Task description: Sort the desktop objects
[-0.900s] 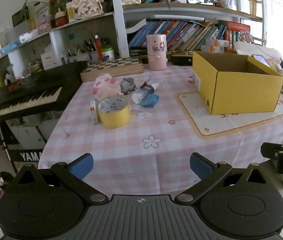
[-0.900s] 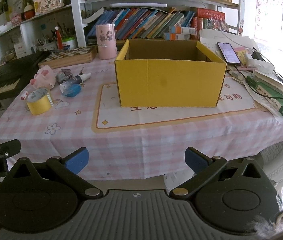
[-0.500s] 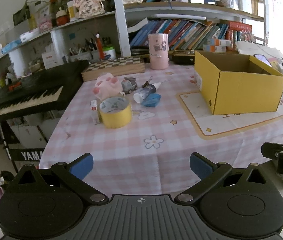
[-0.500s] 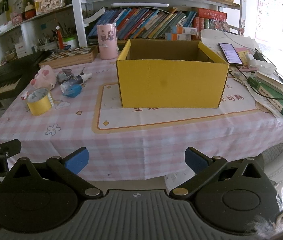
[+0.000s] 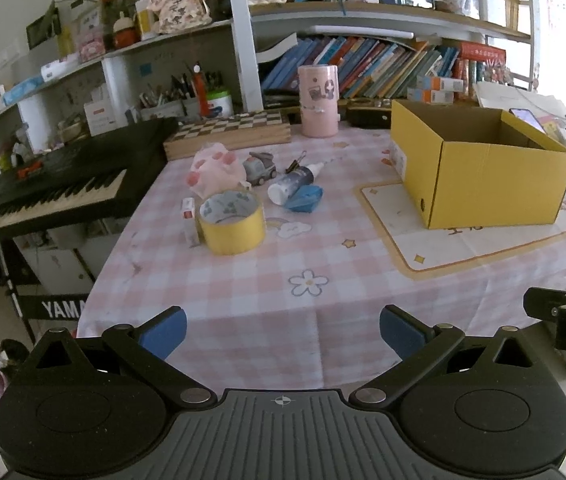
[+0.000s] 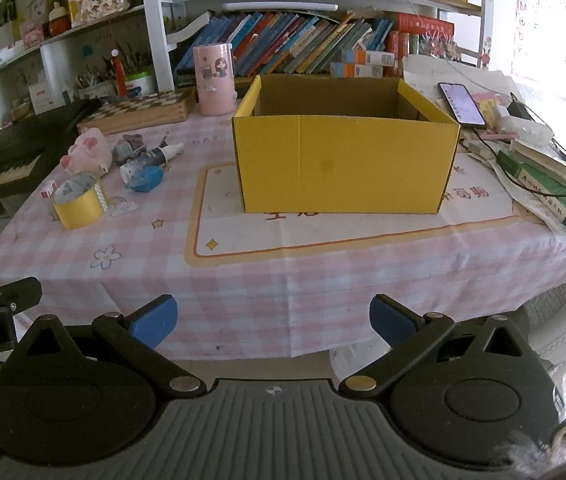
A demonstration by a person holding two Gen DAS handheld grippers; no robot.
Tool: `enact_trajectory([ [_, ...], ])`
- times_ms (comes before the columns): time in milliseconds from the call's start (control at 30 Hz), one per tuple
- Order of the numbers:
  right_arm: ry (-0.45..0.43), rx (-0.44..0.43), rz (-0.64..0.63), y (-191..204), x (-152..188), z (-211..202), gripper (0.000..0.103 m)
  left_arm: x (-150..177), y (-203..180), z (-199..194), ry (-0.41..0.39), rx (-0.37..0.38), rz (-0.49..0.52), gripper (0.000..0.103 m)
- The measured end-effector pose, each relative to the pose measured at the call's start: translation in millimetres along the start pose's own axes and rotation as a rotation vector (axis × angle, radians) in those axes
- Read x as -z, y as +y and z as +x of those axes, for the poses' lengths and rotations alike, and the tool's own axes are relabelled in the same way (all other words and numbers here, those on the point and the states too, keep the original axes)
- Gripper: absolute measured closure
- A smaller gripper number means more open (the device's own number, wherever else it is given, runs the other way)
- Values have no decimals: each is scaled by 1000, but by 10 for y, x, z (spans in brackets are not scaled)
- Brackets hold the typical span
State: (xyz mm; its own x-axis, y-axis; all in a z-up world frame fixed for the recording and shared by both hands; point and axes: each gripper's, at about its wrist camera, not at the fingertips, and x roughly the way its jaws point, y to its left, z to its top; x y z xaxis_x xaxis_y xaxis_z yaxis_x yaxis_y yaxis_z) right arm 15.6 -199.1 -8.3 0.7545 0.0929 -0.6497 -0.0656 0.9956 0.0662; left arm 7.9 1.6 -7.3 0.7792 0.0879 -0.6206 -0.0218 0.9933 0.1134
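step in hand: nothing is picked up yet; both grippers hang off the near edge of the table, so i judge this as the approach before the first pick of the sorting.
left gripper (image 5: pixel 283 330): spread wide, blue pads well apart, nothing between them; it tilts down toward the tablecloth.
right gripper (image 6: pixel 273 320): also spread wide and empty, tilted down, facing the near wall of the box.
yellow box (image 6: pixel 343 160): open-topped, straight ahead of the right gripper and well beyond its fingertips; ahead and to the right of the left gripper. what i can see of its inside looks empty.
clutter to sort: a cluster ahead and a little left of the left gripper, well apart from it.
tape roll (image 5: pixel 231 222): yellow, lying flat with its hole up, nearest piece of the cluster to the left gripper.
small carton (image 5: pixel 189 216): white and red, just beside the tape roll on its left.
pink plush (image 5: pixel 215 168): behind the tape roll.
toy car (image 5: pixel 259 166): grey, just right of the plush.
small bottle (image 5: pixel 293 180): lying on its side, touching or nearly touching the blue object (image 5: pixel 303 198); i cannot tell which.
binder clip (image 5: pixel 297 160): black, just behind the bottle.
next move calls for: the left gripper to travel forward and left over the cloth, line its open pads either side of one item, likely the tape roll, close, then carry it rightward to the box.
watch for: the tape roll is wide, so the pads need full spread; its neighbour carton could be knocked.
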Motion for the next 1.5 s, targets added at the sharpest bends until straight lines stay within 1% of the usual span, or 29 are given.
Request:
enact_trajectory([
  [300, 13, -8, -4, -3, -17, 42, 0, 5, -15, -4, -5, -3, 18, 0],
  [1500, 26, -20, -19, 23, -37, 56, 0, -5, 3, 72, 15, -2, 7, 0],
])
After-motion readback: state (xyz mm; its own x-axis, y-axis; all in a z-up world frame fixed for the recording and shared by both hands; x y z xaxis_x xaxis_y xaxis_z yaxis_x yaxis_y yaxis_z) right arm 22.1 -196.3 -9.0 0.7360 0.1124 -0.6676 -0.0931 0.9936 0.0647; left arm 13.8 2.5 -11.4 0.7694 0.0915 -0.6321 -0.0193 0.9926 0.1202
